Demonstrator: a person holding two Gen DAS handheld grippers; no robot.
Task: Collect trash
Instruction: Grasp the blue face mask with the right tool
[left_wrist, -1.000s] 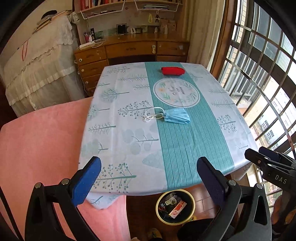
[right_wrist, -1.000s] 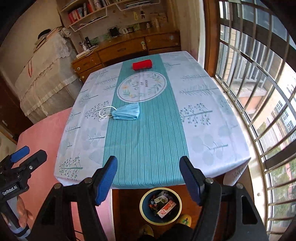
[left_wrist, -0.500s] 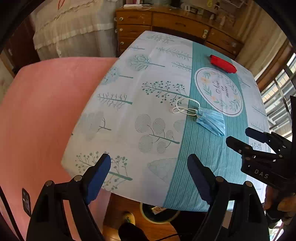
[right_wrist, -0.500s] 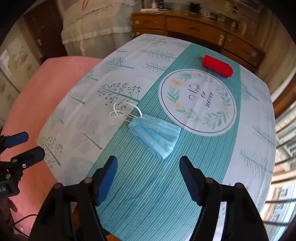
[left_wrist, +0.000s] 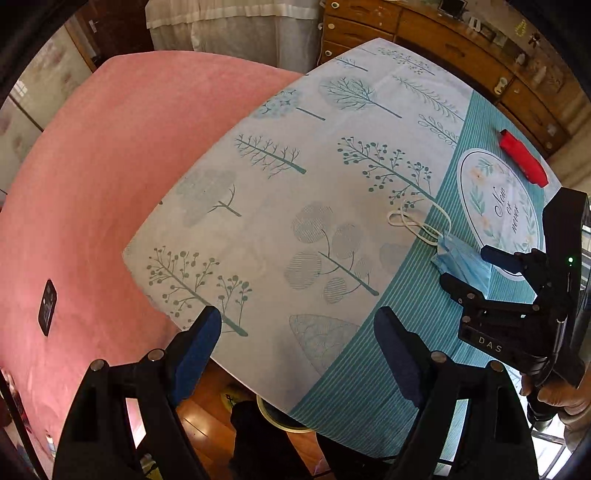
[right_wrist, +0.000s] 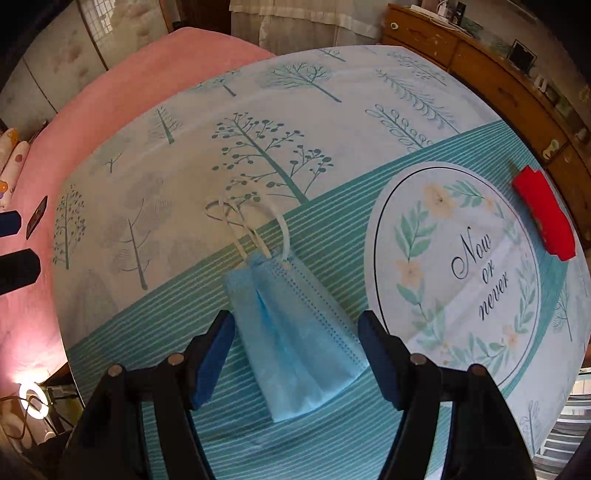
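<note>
A light blue face mask (right_wrist: 288, 314) with white ear loops lies on the teal stripe of the tablecloth (right_wrist: 332, 110). My right gripper (right_wrist: 297, 349) points down over it, open, with the mask between its blue pads and neither pad touching it. In the left wrist view the right gripper (left_wrist: 467, 267) hovers at the mask (left_wrist: 461, 258). A red flat packet (right_wrist: 545, 218) lies at the far end of the stripe. My left gripper (left_wrist: 295, 332) is open and holds nothing, above the table's near left edge. The bin's cream rim (left_wrist: 267, 408) peeks out under that edge.
A pink-covered bed (left_wrist: 92, 166) runs along the table's left side, with a small dark device (left_wrist: 47, 306) on it. A wooden dresser (left_wrist: 443, 33) stands behind the table. Window bars (right_wrist: 569, 432) are at the right. A hand (left_wrist: 554, 397) holds the right gripper.
Both grippers dropped toward the table and rolled. The right one travelled forward until the mask lay between its fingers. The left jaws narrowed a little early on.
</note>
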